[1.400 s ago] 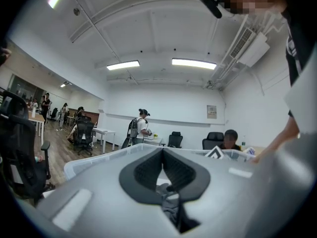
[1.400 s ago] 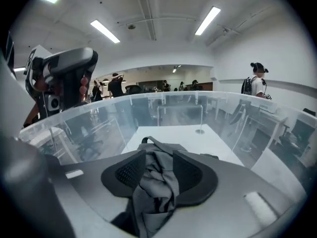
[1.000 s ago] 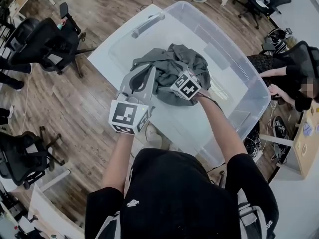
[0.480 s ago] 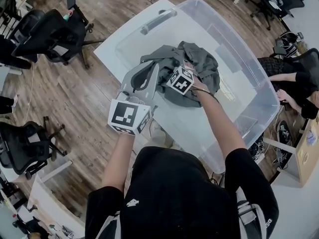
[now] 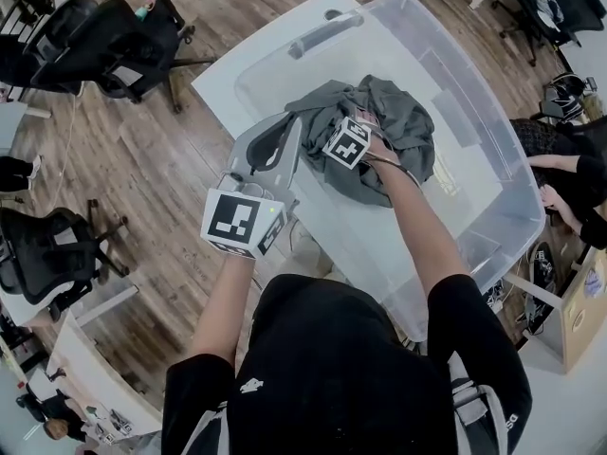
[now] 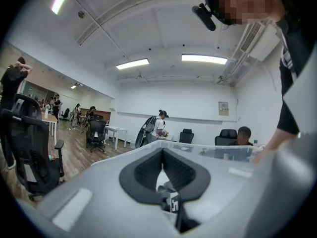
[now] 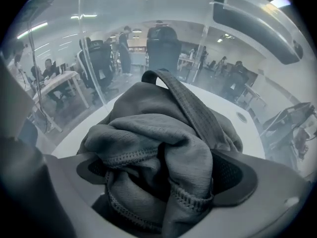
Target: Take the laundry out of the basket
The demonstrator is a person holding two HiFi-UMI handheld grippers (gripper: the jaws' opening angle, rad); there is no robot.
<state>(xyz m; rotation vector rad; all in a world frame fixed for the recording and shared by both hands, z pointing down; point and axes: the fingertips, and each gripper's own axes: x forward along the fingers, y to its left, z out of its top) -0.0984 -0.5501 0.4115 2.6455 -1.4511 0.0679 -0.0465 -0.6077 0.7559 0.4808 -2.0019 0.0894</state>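
Observation:
A grey garment (image 5: 403,136) lies bunched in a big clear plastic basket (image 5: 474,74) on a white table (image 5: 223,88). My right gripper (image 5: 358,121) reaches down into the basket and is shut on a thick fold of that garment (image 7: 163,143); cloth fills the space between its dark pads (image 7: 235,175) and hides their tips. My left gripper (image 5: 283,129) hovers at the basket's near-left rim, beside the garment. In the left gripper view this gripper (image 6: 165,175) stands open with nothing between its pads (image 6: 141,175).
Black office chairs (image 5: 95,45) stand on the wooden floor left of the table, another chair (image 5: 43,268) nearer me. A seated person (image 5: 569,173) is at the far right. The basket's long grey handle (image 5: 327,34) lies along its far rim.
My right gripper has shifted from the garment's near edge onto its middle, with cloth gathered in it. The left gripper has hardly moved.

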